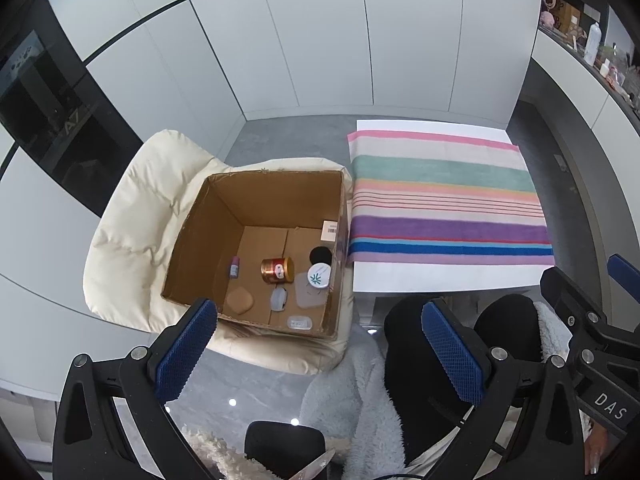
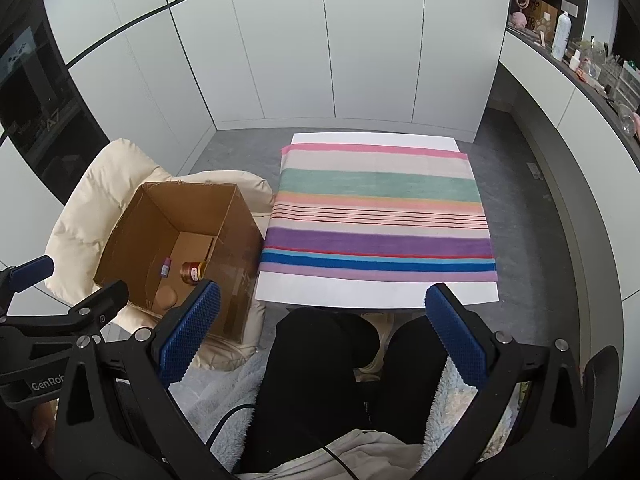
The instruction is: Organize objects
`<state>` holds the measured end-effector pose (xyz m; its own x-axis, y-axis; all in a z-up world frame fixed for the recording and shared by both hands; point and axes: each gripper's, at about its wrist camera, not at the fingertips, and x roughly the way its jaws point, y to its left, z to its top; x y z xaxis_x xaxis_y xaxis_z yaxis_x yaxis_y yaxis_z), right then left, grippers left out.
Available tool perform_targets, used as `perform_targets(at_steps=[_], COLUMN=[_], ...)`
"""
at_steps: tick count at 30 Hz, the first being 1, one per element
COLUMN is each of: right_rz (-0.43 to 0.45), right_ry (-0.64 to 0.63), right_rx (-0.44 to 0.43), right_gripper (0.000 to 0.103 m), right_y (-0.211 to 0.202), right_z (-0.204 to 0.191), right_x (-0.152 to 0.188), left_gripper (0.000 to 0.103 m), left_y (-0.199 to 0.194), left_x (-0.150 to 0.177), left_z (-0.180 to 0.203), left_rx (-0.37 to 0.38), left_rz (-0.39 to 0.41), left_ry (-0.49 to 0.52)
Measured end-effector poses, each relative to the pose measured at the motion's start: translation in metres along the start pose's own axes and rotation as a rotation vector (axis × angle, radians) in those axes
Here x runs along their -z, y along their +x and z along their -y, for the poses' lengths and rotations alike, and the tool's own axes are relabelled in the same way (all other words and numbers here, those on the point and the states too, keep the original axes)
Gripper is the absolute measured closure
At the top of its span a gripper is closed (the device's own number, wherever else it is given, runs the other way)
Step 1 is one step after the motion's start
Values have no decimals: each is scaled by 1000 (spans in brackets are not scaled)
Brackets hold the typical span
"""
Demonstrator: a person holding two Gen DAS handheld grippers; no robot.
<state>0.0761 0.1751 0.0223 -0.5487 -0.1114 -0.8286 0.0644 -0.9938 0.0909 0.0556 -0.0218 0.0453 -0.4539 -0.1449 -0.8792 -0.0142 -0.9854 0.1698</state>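
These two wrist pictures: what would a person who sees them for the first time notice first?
The striped cloth is brightest, spread flat on the white table at centre. Left of the table, an open cardboard box stands on a cream padded chair and holds small items, among them a red-and-gold tin and a white round lid. In the foreground, the left hand-held gripper and right hand-held gripper are both open and hold nothing.

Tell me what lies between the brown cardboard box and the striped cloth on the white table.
Only the cream padded chair under the cardboard box fills the narrow gap to the striped cloth, seen in the right wrist view.
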Motion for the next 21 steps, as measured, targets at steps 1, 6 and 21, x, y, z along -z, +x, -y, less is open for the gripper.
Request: perform_targets(at_steps=[1, 6, 21], right_rz=[1, -11, -31], right_ry=[0, 5, 8], right_rx=[0, -5, 1], right_gripper=[0, 0, 0], right_y=[0, 0, 8], right_z=[0, 0, 2], right_x=[1, 1, 3], left_gripper=[0, 0, 0], left_y=[0, 0, 10], left_x=[0, 1, 1], left_z=[1, 1, -5], left_rx=[0, -5, 17], left_rz=[0, 1, -23], left_ry=[0, 10, 6])
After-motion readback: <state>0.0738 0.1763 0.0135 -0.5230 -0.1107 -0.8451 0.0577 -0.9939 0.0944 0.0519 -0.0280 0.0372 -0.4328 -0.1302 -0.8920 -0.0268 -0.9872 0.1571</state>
